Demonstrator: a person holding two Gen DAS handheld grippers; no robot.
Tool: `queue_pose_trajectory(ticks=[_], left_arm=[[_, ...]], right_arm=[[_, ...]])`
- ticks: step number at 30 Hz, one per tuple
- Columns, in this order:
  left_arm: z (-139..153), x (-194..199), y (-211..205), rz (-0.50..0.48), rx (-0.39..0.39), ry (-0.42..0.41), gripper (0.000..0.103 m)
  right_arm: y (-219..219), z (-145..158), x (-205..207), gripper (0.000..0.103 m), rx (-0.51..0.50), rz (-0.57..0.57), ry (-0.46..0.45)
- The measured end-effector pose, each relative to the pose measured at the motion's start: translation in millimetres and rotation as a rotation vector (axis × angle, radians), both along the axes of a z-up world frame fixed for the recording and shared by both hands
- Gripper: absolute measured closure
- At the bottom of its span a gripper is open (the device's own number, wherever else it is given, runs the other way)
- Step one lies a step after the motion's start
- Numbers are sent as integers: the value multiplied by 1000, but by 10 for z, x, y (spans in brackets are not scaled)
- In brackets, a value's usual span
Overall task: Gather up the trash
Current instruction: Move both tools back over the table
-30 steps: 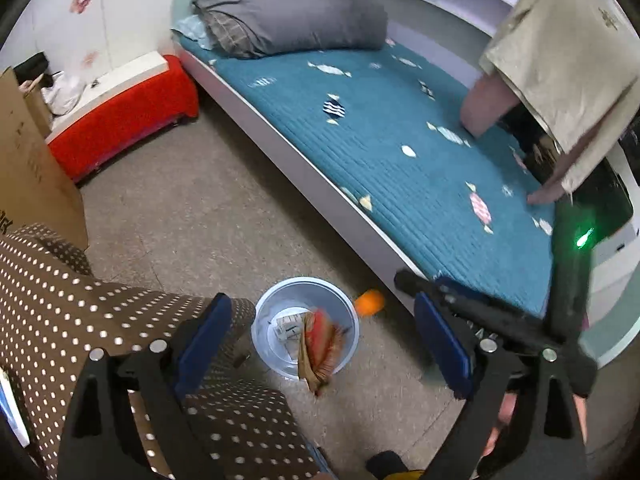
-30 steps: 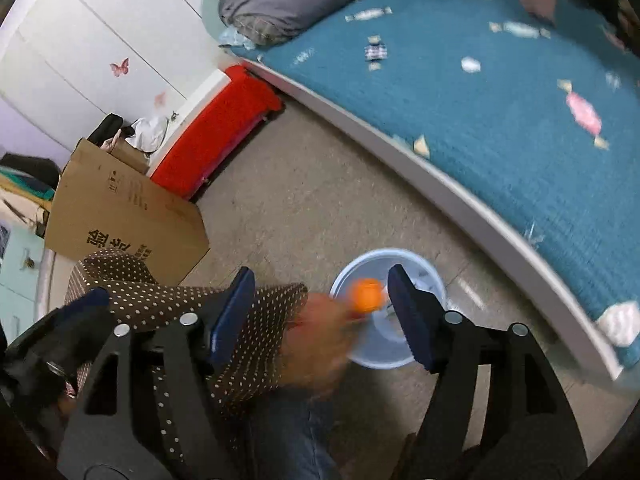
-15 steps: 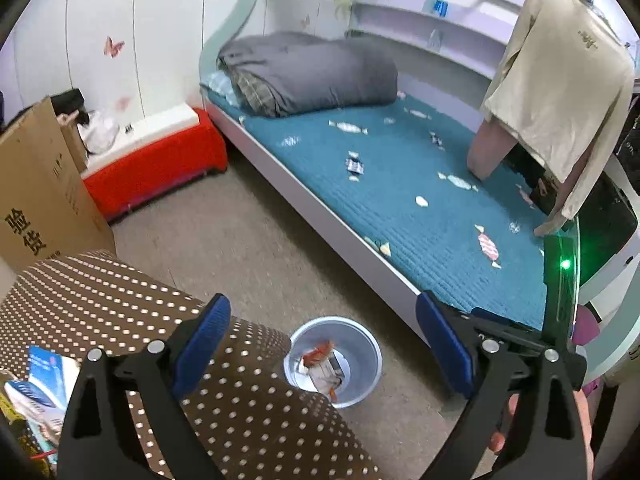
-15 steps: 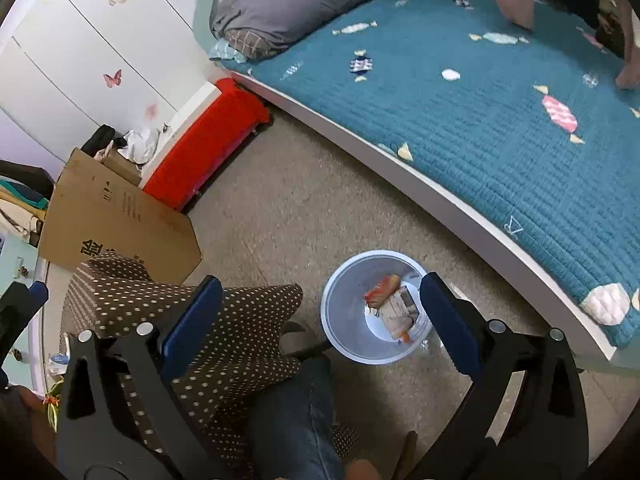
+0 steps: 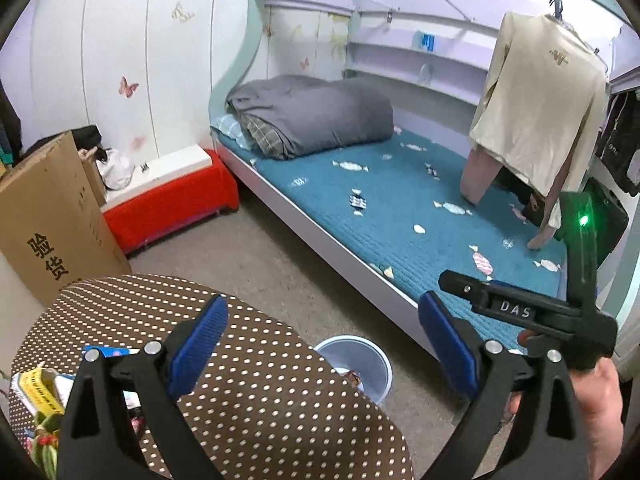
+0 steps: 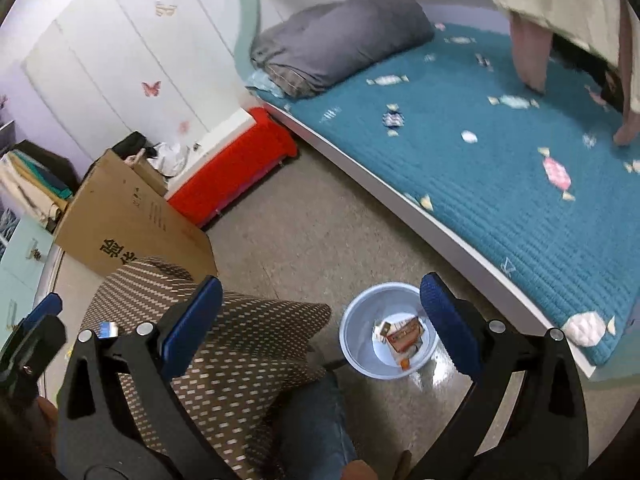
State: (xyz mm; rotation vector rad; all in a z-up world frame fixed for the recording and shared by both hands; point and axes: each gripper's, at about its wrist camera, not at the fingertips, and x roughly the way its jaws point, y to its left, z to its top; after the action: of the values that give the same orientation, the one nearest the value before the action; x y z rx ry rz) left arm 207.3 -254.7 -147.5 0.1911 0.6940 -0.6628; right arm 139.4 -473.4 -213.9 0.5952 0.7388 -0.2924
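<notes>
A pale blue trash bin point(image 6: 356, 344) stands on the floor between the round table and the bed; it also shows in the left wrist view point(image 5: 374, 364). Inside lie several wrappers point(image 6: 404, 334) and a small orange piece point(image 6: 405, 364). My left gripper point(image 5: 322, 350) is open and empty, high above the brown polka-dot table point(image 5: 256, 396). My right gripper point(image 6: 320, 322) is open and empty, high above the bin and table edge. More litter, a yellow and white packet point(image 5: 38, 386) and a blue packet point(image 5: 106, 350), lies at the table's left side.
A bed with a teal candy-print mattress point(image 5: 404, 216) and folded grey quilt point(image 5: 316, 118) runs along the right. A red bench point(image 5: 172, 208) and a cardboard box point(image 5: 48, 220) stand at the left wall. Clothes point(image 5: 548, 108) hang over the bed. My knee point(image 6: 316, 428) is below.
The wrapper and orange piece dropped into the bin. Both grippers opened wide and rose, tilting up so more of the room and table shows.
</notes>
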Motion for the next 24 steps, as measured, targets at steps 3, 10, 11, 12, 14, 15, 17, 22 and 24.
queue_pose_trajectory(ticks=[3, 10, 11, 12, 14, 15, 17, 22, 24], left_arm=[[113, -94, 154, 10, -19, -26, 9], [324, -304, 605, 52, -51, -93, 9], [346, -334, 666, 60, -57, -100, 9], [366, -364, 735, 69, -63, -105, 9], [403, -424, 899, 88, -78, -117, 9], [424, -452, 990, 98, -84, -124, 9], [461, -507, 1178, 118, -94, -141, 9], [492, -616, 1613, 169, -98, -175, 9], [491, -647, 1755, 188, -98, -180, 9]], right_arm=[[165, 223, -29, 6, -28, 30, -37], [574, 639, -134, 6, -78, 91, -126], [625, 683, -146, 6, -83, 100, -134], [672, 722, -159, 6, -90, 111, -143], [815, 828, -177, 6, -105, 139, -163], [862, 858, -187, 6, -109, 150, -170], [1026, 950, -195, 6, -126, 184, -188], [1434, 1085, -174, 6, -157, 277, -216], [1610, 1115, -157, 6, -164, 314, -223]])
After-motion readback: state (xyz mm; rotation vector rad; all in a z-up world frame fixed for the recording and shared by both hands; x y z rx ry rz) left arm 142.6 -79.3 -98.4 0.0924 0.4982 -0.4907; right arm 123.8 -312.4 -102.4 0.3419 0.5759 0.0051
